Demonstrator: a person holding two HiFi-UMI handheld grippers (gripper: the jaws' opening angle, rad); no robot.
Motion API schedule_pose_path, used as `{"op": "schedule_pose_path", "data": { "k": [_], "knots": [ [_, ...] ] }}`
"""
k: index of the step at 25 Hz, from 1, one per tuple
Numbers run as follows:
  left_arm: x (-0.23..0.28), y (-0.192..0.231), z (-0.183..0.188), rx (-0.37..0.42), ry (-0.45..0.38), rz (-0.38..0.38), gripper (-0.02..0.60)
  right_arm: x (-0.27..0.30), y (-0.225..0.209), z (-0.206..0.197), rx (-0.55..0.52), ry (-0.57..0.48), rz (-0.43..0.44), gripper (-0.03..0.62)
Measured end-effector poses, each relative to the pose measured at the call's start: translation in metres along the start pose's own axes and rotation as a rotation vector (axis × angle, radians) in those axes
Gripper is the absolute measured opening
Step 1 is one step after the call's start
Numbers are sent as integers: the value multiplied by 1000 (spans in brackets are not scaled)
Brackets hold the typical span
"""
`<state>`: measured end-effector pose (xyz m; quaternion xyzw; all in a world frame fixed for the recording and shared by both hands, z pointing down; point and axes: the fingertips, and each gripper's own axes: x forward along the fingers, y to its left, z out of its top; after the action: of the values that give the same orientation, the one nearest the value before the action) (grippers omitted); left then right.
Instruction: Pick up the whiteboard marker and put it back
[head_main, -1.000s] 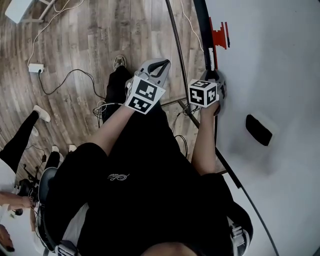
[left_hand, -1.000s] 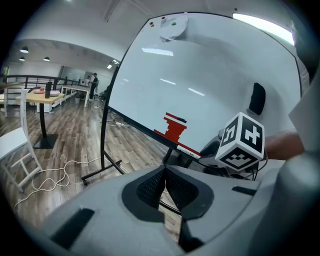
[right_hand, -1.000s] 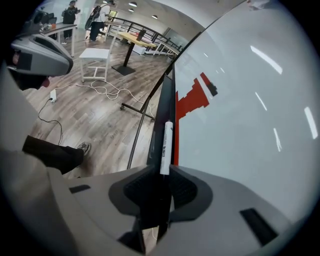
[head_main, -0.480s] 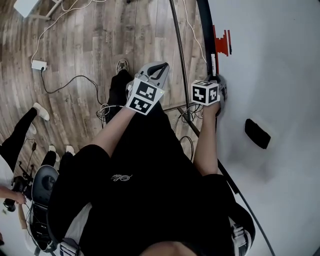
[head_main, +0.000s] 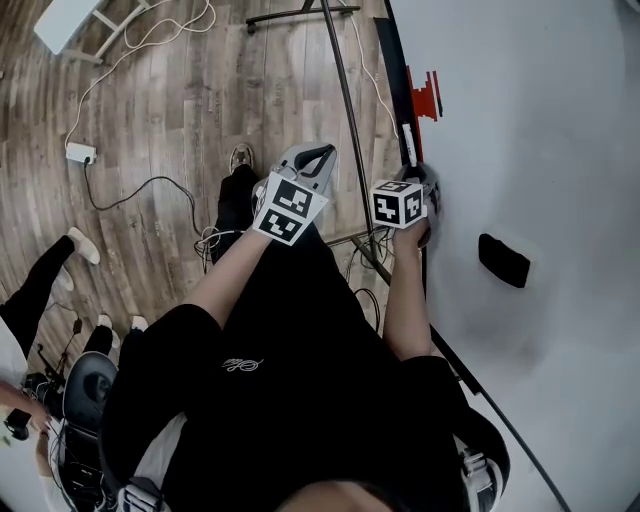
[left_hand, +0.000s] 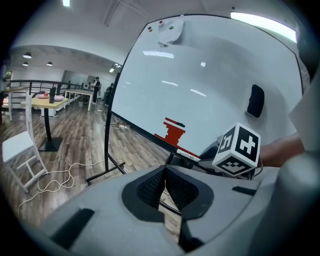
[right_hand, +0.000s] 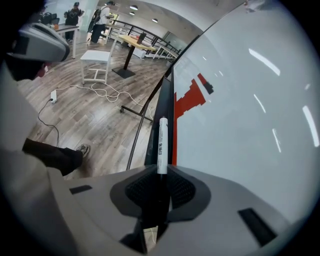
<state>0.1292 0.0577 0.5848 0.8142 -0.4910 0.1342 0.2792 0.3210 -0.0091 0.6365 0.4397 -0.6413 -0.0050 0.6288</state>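
The whiteboard marker (right_hand: 162, 145), white with a dark cap end, lies along the black tray (right_hand: 159, 115) at the whiteboard's (right_hand: 250, 110) lower edge. My right gripper (right_hand: 161, 176) points steeply down over it, and its jaws are closing with the marker's near end between the pads, which touch it. In the head view the right gripper (head_main: 422, 178) sits at the tray (head_main: 396, 80) with the marker (head_main: 408, 145) sticking out ahead. My left gripper (head_main: 318, 156) hovers left of it over the floor, shut and holding nothing; its pads meet in the left gripper (left_hand: 165, 172) view.
A black eraser (head_main: 503, 260) clings to the whiteboard (head_main: 540, 120) right of my hands. A red drawing (head_main: 428, 93) marks the board near the tray. The board's stand legs (head_main: 345, 110), cables (head_main: 150, 160) and a person's legs (head_main: 45, 275) are on the wooden floor.
The head view has shifted, so the board and floor sit differently in the picture. Both grippers stay about where they were by the tray.
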Motion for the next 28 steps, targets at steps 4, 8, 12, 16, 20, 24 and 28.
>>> {"op": "schedule_pose_path", "data": {
  "k": [4,8,12,16,20,24,28],
  "knots": [
    [-20,0,14,18,-6,7,8,-34,-4,19,54,-96,-3,52],
    [-24,-7,26,55,-40,38,8,-59,-7,38,201,-286,61,52],
    [-37,-19,53,90,-133,103,8,-94,-8,54,366,-506,152,52],
    [-58,-28,83,108,-230,177,8,-133,-6,67,451,-714,223,52],
    [-73,-30,95,119,-305,256,8,-162,-6,80,548,-876,298,52],
    [-103,-32,96,133,-321,303,8,-201,-2,86,561,-977,326,52],
    [-124,-23,111,106,-369,343,8,-242,-5,110,553,-1110,364,52]
  ]
}}
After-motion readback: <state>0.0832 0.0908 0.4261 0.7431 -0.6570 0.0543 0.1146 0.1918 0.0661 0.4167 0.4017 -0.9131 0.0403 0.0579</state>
